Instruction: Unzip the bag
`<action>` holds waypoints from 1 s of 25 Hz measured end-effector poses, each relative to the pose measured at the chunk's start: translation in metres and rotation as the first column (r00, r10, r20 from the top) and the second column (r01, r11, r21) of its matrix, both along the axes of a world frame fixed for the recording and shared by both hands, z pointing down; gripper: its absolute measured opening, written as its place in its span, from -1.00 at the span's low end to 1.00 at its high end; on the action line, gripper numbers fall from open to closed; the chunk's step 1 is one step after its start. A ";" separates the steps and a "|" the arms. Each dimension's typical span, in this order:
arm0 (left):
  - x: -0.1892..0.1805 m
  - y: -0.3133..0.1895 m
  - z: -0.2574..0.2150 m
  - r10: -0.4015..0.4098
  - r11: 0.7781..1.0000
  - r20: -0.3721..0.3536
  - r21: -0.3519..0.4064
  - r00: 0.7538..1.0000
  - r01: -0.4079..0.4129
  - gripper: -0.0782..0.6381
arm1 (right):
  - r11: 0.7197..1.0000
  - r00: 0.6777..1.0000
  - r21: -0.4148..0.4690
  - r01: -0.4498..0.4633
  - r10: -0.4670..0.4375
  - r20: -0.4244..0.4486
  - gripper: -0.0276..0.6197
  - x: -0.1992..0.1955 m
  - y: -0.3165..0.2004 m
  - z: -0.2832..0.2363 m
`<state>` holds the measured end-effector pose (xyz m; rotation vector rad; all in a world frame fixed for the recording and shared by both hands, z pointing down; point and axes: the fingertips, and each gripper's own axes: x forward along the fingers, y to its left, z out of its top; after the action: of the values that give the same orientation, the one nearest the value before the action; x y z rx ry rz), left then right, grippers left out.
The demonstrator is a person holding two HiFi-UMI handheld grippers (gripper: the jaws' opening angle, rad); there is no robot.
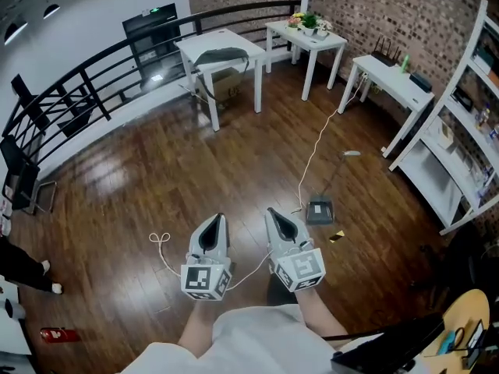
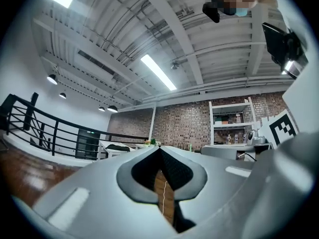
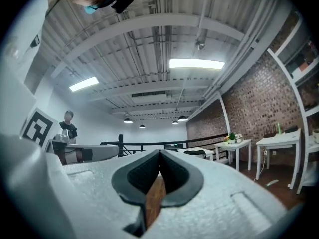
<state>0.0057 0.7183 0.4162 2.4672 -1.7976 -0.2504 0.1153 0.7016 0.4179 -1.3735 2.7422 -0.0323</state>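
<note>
Pressing tip to tip, the jaws of the left gripper (image 1: 217, 220) are meeting with nothing caught between them. The jaws of the right gripper (image 1: 271, 212) are doing the same, closed and empty. Both are pale grey moulded shells tapering to a point, lined inside with dark ribbed pads, and each is carrying a marker cube at the back. Both are pointing level above the glossy brown plank floor (image 1: 140, 170), where a thin white cord (image 1: 161, 244) is lying in a loop just beside the left gripper.

The bag (image 1: 221, 55), as far as I can judge, is the dark grey, slumped, soft-looking shape lying on the white square table (image 1: 196, 46) by the black curved railing (image 1: 86, 84), well apart from both grippers. No zip or puller is showing from here.

Unzipping is not yet beginning; the step in hand is looking like the approach. The next move is calling for getting to the table, opening the jaws, finding the puller, and steadying the limp fabric with one gripper so the other can draw the zip.
</note>
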 end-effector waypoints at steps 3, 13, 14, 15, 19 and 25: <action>0.020 -0.061 -0.001 -0.014 1.000 0.003 0.002 1.000 0.014 -0.74 | 0.999 1.000 0.023 0.029 -0.029 -0.003 -0.95 0.015 -0.067 -0.012; 0.061 -0.221 -0.007 -0.047 0.998 -0.052 -0.036 0.998 0.045 -0.74 | 1.000 0.999 0.004 0.022 -0.022 -0.024 -0.95 0.070 -0.255 -0.017; 0.058 -0.233 -0.003 -0.055 0.998 -0.050 -0.047 0.997 0.053 -0.74 | 0.999 0.999 -0.009 0.031 -0.032 -0.027 -0.95 0.067 -0.266 -0.011; 0.053 -0.246 0.000 -0.063 0.997 -0.046 -0.054 0.997 0.060 -0.74 | 0.999 0.999 -0.018 0.041 -0.042 -0.030 -0.95 0.062 -0.277 -0.005; 0.037 -0.313 0.005 -0.071 0.996 -0.031 -0.054 0.997 0.069 -0.74 | 0.997 0.996 -0.022 0.080 -0.081 -0.036 -0.95 0.034 -0.334 0.002; 0.012 -0.446 0.016 0.006 0.999 -0.069 -0.040 0.998 -0.009 -0.74 | 0.996 0.993 -0.042 0.075 -0.079 -0.088 -0.95 -0.017 -0.453 0.027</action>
<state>0.0181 0.2721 0.4319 2.4065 -1.7488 -0.2919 0.0982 0.2485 0.4445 -1.3086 2.8816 -0.0287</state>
